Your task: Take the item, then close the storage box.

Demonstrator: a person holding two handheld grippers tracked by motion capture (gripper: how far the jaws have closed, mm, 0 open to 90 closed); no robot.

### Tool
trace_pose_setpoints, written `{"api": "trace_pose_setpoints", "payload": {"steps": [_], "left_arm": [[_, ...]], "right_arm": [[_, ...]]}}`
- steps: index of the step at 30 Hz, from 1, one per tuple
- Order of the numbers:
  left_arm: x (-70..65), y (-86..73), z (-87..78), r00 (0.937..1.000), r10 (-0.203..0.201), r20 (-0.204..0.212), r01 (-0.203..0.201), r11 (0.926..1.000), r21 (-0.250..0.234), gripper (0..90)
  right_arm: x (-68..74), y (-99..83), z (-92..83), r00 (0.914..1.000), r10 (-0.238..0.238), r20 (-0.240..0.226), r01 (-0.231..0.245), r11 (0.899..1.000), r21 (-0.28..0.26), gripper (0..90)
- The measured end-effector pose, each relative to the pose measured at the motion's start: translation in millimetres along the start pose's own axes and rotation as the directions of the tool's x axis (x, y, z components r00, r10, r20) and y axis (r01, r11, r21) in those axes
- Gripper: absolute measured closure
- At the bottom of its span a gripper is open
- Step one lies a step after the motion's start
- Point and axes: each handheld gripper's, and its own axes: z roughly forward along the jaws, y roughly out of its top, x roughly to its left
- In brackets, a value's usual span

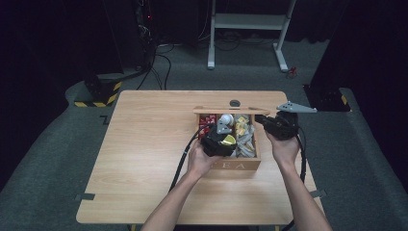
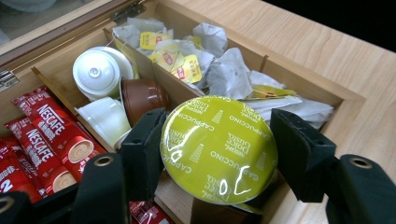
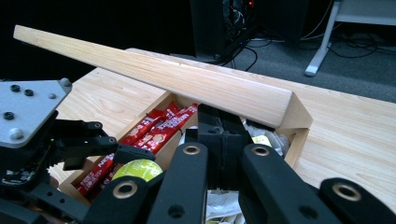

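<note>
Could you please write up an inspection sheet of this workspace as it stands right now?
Surface: light wooden table, bare around the box.
Job's things: open wooden tea box with lid raised; yellow-green Dolce Gusto cappuccino capsule; more capsules, Nescafe sachets, tea bags in separate compartments.
Clutter: nothing seen.
Grippers: left gripper shut on the capsule above the box; right gripper shut, jaws at the lid's underside, at the box's right end.
Cables: black gripper cable across the table; more cables on the floor.
Surroundings: grey carpet, white stand frame, hazard-striped base.
</note>
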Motion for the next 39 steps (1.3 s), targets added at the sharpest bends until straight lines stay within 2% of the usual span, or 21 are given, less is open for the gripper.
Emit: {"api": "trace_pose_setpoints", "payload": {"steps": [3,13,16,25,35,39], "left_arm": [[-0.6,-0.1,-3.7,0.9999,0.011,-0.004,-0.011,0.9999,0.0,38.7],[6.9,-6.7,-21.8,0.9997,-0.023,0.007,0.023,0.9988,-0.042,38.8],[7.2,-7.9,-29.6,0.9999,-0.012,-0.002,0.011,0.9989,-0.046,38.8],[13.9,-15.4,-47.0,0.9998,-0.014,-0.012,0.014,0.9979,-0.063,38.8],[28.0,-25.8,-73.0,0.9974,-0.065,-0.031,0.062,0.9932,-0.098,38.8],[31.7,-27.9,-81.0,0.9969,-0.071,-0.036,0.066,0.9919,-0.109,38.8]], "right_arm": [[0.2,-0.2,0.0,1.0,0.005,0.0,-0.005,1.0,-0.001,89.9],[0.5,0.1,1.1,1.0,0.003,0.002,-0.003,1.0,0.003,89.9],[0.8,0.1,1.4,1.0,0.005,0.003,-0.005,1.0,0.004,89.9],[2.2,0.1,2.2,1.0,-0.002,0.009,0.001,1.0,0.01,89.9],[1.8,0.2,2.4,1.0,-0.004,0.007,0.004,1.0,0.007,89.9],[1.7,0.2,2.5,1.0,-0.003,0.006,0.003,1.0,0.006,89.9]]}}
